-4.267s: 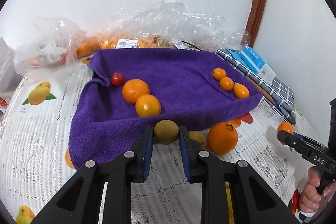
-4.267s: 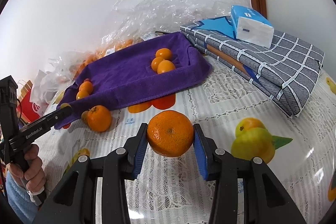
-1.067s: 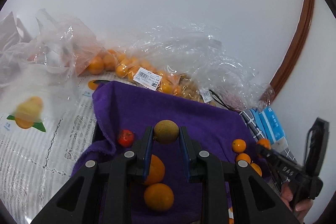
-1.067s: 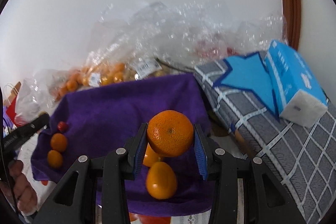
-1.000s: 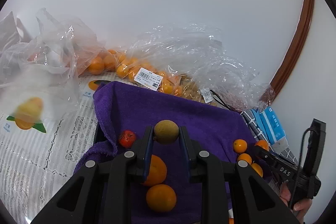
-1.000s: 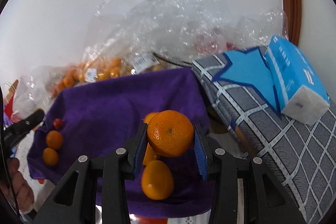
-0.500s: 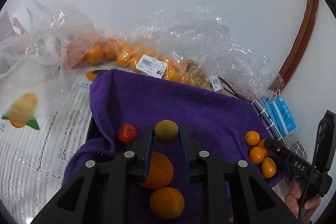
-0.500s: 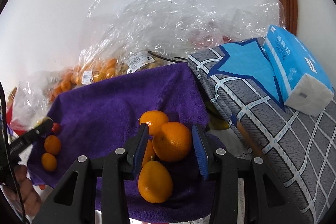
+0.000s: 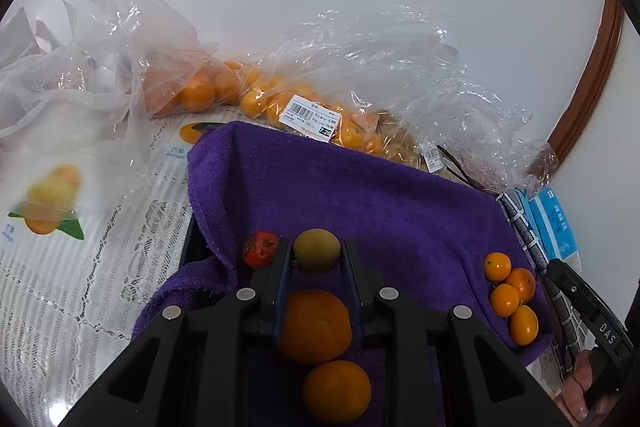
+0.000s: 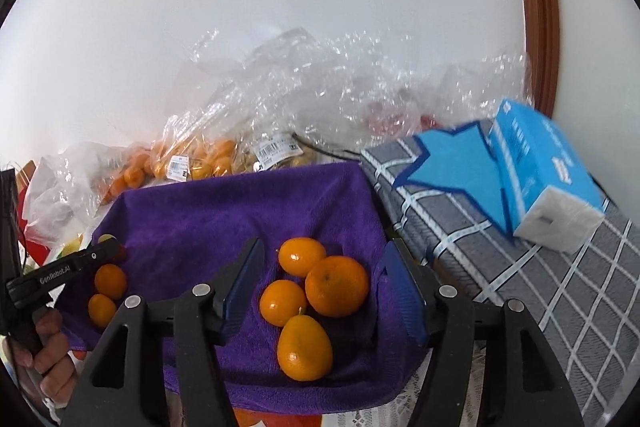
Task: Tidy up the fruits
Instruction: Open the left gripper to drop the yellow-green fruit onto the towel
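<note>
My left gripper [image 9: 316, 255] is shut on a small brownish-green fruit [image 9: 317, 251], held above the left part of the purple towel [image 9: 360, 195]. Below it lie two oranges [image 9: 315, 326] and a small red fruit [image 9: 260, 249]. My right gripper [image 10: 324, 283] is open over the towel's right end [image 10: 240, 211]. The orange [image 10: 337, 285] it carried rests on the towel among three smaller orange fruits [image 10: 283, 302]. The same cluster shows in the left wrist view [image 9: 510, 297].
Clear plastic bags of oranges [image 9: 224, 87] lie behind the towel against the wall. A folded grey checked cloth [image 10: 500, 227] with a blue tissue pack [image 10: 548, 179] lies right of the towel. The lace tablecloth [image 9: 92, 227] spreads to the left.
My right gripper opened and let the orange go onto the towel beside the small fruits. My left gripper moved lower over the towel, still holding its fruit.
</note>
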`<state>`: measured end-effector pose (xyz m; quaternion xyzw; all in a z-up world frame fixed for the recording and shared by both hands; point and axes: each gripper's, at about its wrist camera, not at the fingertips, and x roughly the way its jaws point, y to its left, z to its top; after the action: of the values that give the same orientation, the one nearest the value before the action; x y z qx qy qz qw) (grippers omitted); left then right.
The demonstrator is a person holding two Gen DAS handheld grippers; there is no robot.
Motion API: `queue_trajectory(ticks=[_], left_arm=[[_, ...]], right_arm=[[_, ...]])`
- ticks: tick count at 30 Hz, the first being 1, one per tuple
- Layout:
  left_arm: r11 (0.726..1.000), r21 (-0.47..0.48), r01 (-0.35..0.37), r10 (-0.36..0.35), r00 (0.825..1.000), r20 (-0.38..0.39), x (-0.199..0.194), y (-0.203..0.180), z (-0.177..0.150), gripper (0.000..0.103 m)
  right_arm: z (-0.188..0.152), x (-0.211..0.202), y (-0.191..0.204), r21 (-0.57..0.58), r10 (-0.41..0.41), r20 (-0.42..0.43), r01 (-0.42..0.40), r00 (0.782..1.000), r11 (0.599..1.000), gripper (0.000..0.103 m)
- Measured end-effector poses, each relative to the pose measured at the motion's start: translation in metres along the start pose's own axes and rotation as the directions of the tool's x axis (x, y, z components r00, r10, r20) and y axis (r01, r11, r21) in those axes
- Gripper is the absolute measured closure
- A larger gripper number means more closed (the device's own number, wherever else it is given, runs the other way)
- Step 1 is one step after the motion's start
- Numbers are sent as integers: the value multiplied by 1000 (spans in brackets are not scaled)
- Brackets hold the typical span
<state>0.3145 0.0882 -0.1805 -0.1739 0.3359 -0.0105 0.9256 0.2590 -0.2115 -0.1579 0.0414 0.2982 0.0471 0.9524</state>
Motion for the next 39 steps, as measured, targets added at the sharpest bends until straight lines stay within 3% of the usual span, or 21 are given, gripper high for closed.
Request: queue_trajectory(ticks=[5,10,15,18,21,26,29,39], left_arm=[[999,29,-14,14,1000,-4,0,-4,-1,79],[999,42,-12,12,1000,11,-4,-6,-1,68],[998,47,-29,27,999,41,-19,-5,-2,65],[996,59,-61,58,997,58,-44,-5,2,65],[990,131,-51,48,998,28,-70,-7,-2,65],[966,239,-100,83,993,81,-116,8,-40,57],[968,232,-96,75,993,96,-121,21,-56,57],[974,219,-61,52,998,46,-113,28,-59,57]], right_arm=[[2,-11,-1,-9,28,-28,-28,999,1000,40],[-8,-41,7,-27,-12,-63,11,998,1000,40],[-28,-71,34,-60,13,-86,-18,996,998,40],[-42,-78,52,-57,72,-120,-79,990,995,40],[-56,-79,73,-93,119,-152,-134,981,987,40],[-82,-68,99,-147,161,-193,-190,968,971,40],[-93,-58,106,-156,170,-229,-209,958,965,41],[-99,-33,118,-161,165,-290,-218,943,963,45]])
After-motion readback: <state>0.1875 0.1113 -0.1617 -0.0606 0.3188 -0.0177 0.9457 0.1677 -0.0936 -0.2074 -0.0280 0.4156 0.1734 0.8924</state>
